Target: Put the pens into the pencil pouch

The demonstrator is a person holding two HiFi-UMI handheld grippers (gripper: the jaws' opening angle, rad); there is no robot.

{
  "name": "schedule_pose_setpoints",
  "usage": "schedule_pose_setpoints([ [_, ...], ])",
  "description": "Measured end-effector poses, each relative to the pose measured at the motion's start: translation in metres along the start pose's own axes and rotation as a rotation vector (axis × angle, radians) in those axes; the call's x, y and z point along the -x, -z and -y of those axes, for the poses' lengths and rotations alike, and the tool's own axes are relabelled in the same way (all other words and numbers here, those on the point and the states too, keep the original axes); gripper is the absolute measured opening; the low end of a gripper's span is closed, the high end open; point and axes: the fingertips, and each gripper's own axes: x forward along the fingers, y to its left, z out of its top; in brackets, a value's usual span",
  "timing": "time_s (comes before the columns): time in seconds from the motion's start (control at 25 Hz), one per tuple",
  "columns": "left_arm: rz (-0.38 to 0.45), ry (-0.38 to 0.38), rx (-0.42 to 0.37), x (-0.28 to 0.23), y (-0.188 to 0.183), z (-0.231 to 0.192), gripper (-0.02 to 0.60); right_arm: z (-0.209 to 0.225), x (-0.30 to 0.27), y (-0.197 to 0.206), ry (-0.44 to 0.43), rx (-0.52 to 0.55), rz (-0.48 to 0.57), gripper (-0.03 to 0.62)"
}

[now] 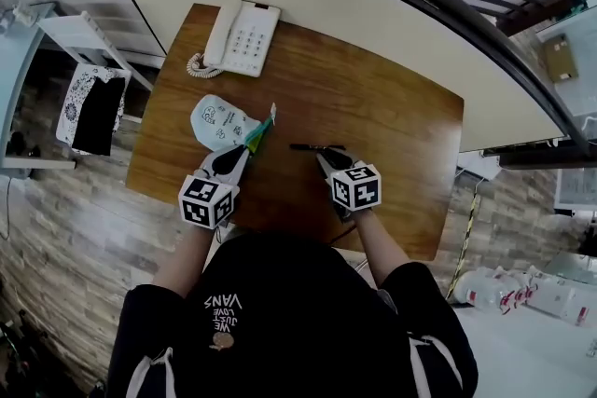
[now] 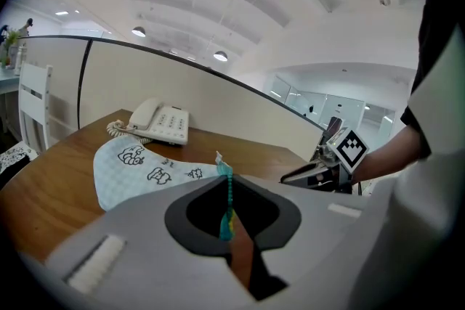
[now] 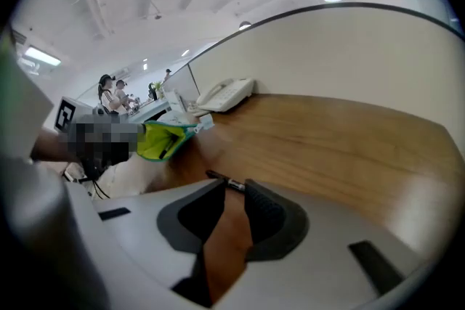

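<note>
A pale blue pencil pouch point(image 1: 216, 120) with cartoon prints lies on the brown table point(image 1: 392, 116). My left gripper point(image 1: 250, 144) is shut on the pouch's teal zipper edge point(image 2: 227, 189) and lifts the mouth, so the yellow-green lining point(image 3: 154, 141) shows; something dark lies inside. In the left gripper view the pouch point(image 2: 138, 169) spreads out past my left gripper point(image 2: 229, 220). To the right, my right gripper point(image 1: 328, 156) is shut on a black pen point(image 1: 310, 146) near one end. Beyond my right gripper point(image 3: 231, 189), the pen point(image 3: 221, 179) sticks out to the left, toward the pouch.
A white desk phone point(image 1: 241, 36) with a coiled cord stands at the table's far left corner. A curved cream partition point(image 1: 373, 5) runs behind the table. White shelving point(image 1: 79, 37) stands off the table's left side. People are far off in the right gripper view.
</note>
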Motion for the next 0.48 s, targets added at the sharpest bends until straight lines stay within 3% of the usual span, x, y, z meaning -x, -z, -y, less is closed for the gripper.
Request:
schedule_pose_setpoints([
  [0.2, -0.01, -0.064, 0.034, -0.001, 0.007, -0.001, 0.028, 0.036, 0.013, 0.009, 0.098, 0.098, 0.002, 0.054],
  [0.48, -0.034, -0.091, 0.05, -0.002, 0.015, 0.0, 0.028, 0.043, 0.008, 0.018, 0.037, 0.411, -0.121, 0.113],
])
